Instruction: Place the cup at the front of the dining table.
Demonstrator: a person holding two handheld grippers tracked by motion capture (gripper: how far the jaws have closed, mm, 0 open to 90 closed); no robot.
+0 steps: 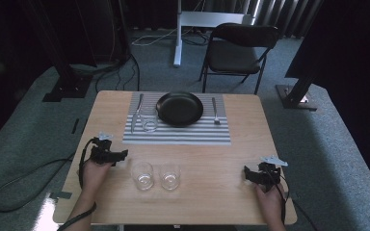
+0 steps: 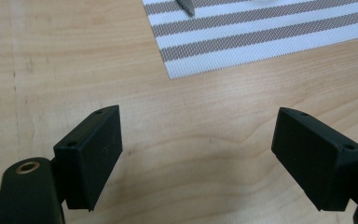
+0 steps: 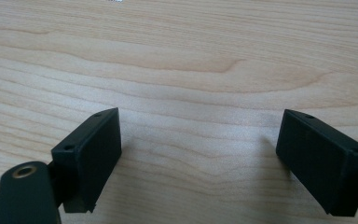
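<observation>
Wooden table (image 1: 221,192) filled centre frame over grey carpet; dark chair (image 1: 241,48) at top centre. Striped placemat (image 1: 183,134) lay upper-mid, long axis across frame. On it: black plate (image 1: 179,109), knife (image 1: 136,113) left and fork (image 1: 215,110) right, both lengthwise toward top, one glass (image 1: 149,120). Two glasses (image 1: 143,175) (image 1: 170,176) stood lower centre. Left gripper (image 1: 120,156) lower left, right gripper (image 1: 248,174) lower right: jaws spread, nothing between.
</observation>
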